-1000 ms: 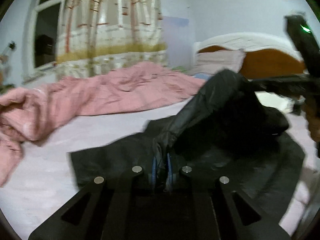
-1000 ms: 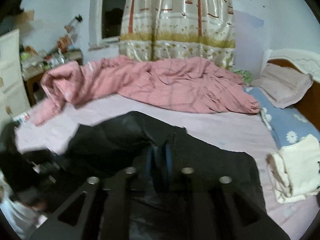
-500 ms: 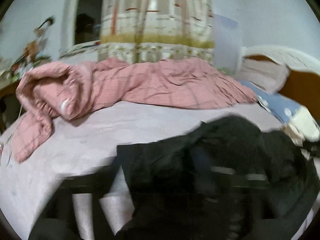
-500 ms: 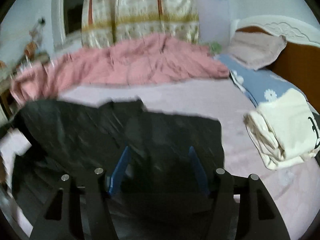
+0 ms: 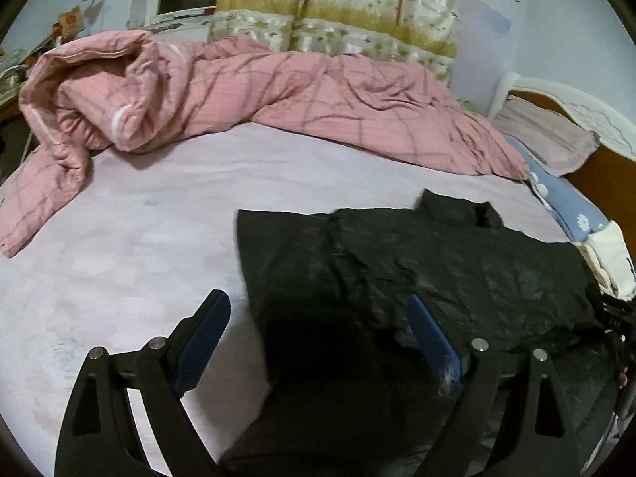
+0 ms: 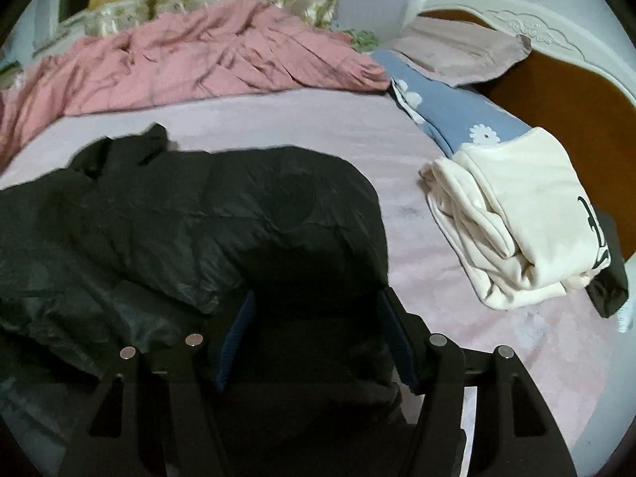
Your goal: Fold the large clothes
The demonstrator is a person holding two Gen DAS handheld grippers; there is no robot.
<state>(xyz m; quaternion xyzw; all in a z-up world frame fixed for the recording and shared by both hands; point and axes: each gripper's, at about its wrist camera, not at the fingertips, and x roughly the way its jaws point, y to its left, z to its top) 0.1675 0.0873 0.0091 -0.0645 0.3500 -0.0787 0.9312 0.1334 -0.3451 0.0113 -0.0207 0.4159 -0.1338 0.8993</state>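
Note:
A large black puffy jacket (image 5: 437, 262) lies spread on the pale pink bed sheet (image 5: 139, 238), its collar toward the far side. My left gripper (image 5: 318, 318) hovers over the jacket's left edge with its jaws wide open; its left finger (image 5: 206, 330) is over bare sheet and its right finger (image 5: 429, 334) over the fabric. In the right wrist view the jacket (image 6: 198, 214) bulges up in folds. My right gripper (image 6: 318, 318) stands open just above its right end, with dark fabric showing between the blue pads, which do not press on it.
A crumpled pink quilt (image 5: 278, 91) fills the far side of the bed. A folded cream garment (image 6: 516, 218) sits at the right beside a blue flowered pillow (image 6: 449, 107) and the wooden headboard (image 6: 576, 91). A curtain (image 5: 338, 4) hangs behind.
A second ago both grippers were shut on lifted jacket fabric. Both have let go, opened and sunk toward the bed, and the jacket now rests on the sheet.

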